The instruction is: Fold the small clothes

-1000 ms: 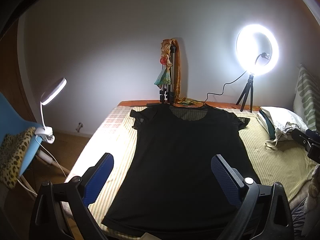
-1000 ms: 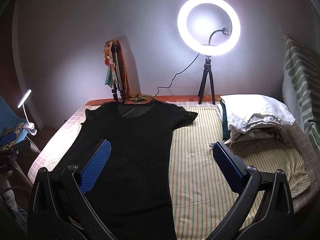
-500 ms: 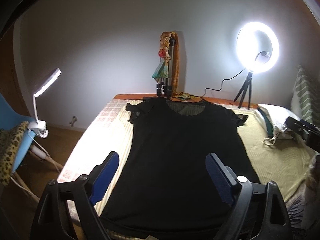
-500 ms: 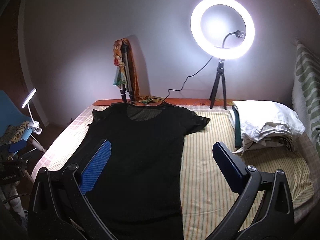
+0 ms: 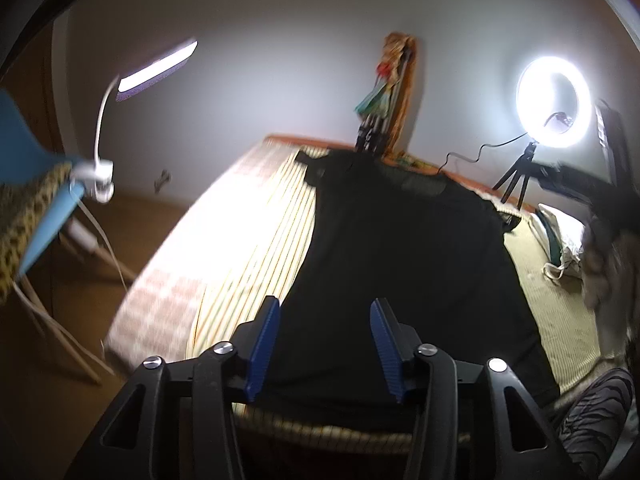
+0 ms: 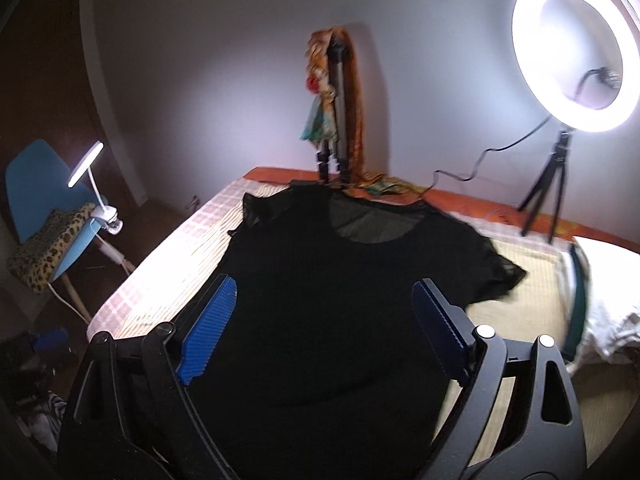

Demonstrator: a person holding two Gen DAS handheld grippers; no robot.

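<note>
The black T-shirt [image 6: 340, 300] lies flat on the striped bed [image 6: 516, 304], neckline far, hem near me. I'm on the approach — nothing gripped yet. My left gripper [image 5: 324, 348] is closing over the near hem, empty; my right gripper [image 6: 324, 328] narrows too, still wide. Next I need both low enough to pinch fabric.
</note>
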